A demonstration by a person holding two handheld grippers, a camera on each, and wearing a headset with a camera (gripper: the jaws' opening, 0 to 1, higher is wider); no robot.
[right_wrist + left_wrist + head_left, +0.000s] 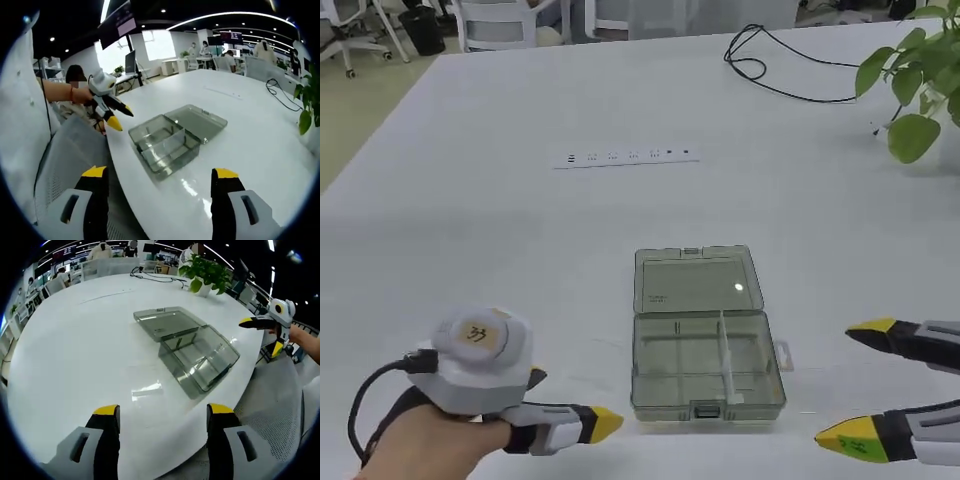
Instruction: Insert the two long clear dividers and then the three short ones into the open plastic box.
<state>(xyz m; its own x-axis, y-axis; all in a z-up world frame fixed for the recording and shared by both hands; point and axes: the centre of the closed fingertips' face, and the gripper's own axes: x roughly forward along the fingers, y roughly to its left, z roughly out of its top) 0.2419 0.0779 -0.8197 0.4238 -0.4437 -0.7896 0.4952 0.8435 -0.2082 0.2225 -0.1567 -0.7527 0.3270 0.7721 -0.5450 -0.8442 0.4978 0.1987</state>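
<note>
The open smoky-clear plastic box (pixel 650 385) lies near the table's front edge with its lid (pixel 695 280) folded flat behind it. Clear dividers (pixel 725 355) stand inside; how many, I cannot tell. My left gripper (pixel 570 400) is held low, left of the box, open with nothing between its jaws (pixel 163 410). A thin clear piece (pixel 146 390) lies flat on the table between this gripper and the box (pixel 200 357). Right of the box, my right gripper (pixel 855 382) hangs wide open and empty (pixel 160 173), facing the box (pixel 165 142).
A white power strip (pixel 625 156) lies mid-table behind the box. A black cable (pixel 770 65) loops at the far right, beside a green plant (pixel 915 90). Office chairs stand beyond the far edge. The table's near edge runs just under both grippers.
</note>
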